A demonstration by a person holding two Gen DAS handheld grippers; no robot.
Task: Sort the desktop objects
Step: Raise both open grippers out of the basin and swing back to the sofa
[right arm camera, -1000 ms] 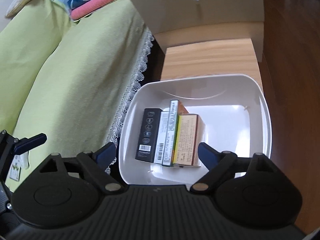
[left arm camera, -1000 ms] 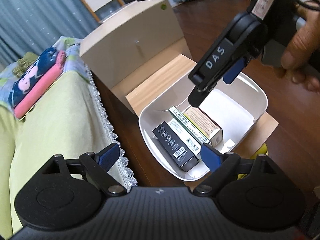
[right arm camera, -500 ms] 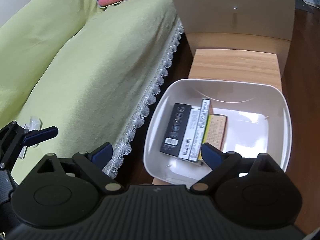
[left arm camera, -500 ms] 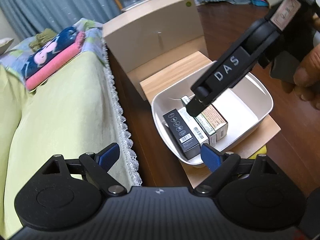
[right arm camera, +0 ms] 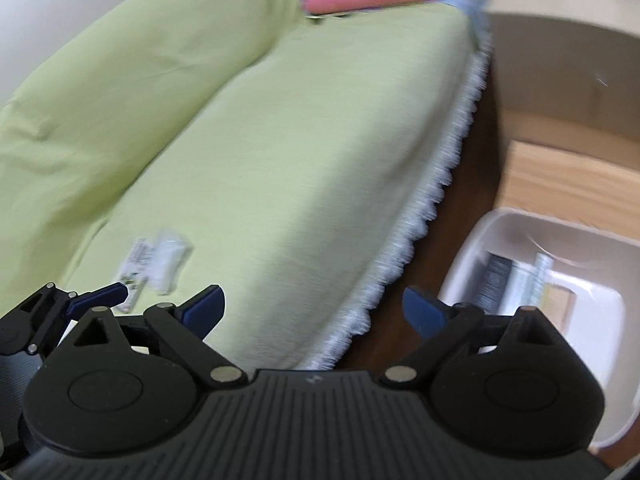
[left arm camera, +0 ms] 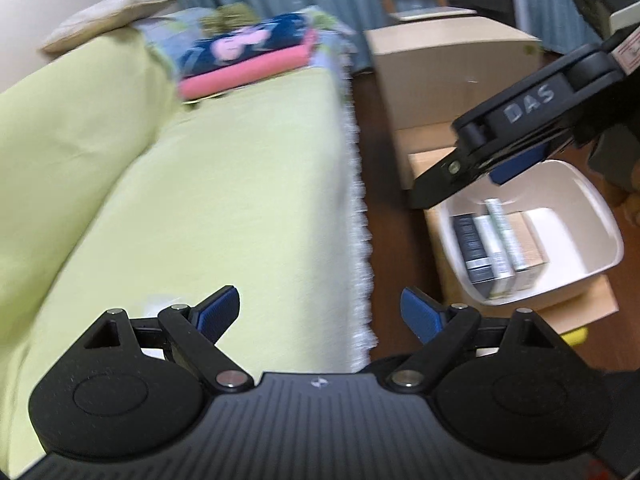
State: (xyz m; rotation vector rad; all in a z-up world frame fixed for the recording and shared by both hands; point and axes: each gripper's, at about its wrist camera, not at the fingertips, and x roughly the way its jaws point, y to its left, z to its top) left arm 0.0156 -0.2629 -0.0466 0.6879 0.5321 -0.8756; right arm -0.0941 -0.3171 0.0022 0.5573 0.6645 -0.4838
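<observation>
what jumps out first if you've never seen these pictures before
The big yellow-green sofa cover with its white lace edge fills most of both views. To its right, a white tub on a low wooden stand holds a row of small boxes packed side by side. Both grippers, left and right, hang open and empty over the sofa's edge, and small white packets lie on the cover.

Both views swung from white bin point(left arm camera: 600, 216) toward green sofa cover point(right arm camera: 280, 152), right claw point(left arm camera: 460, 184) shifted left
</observation>
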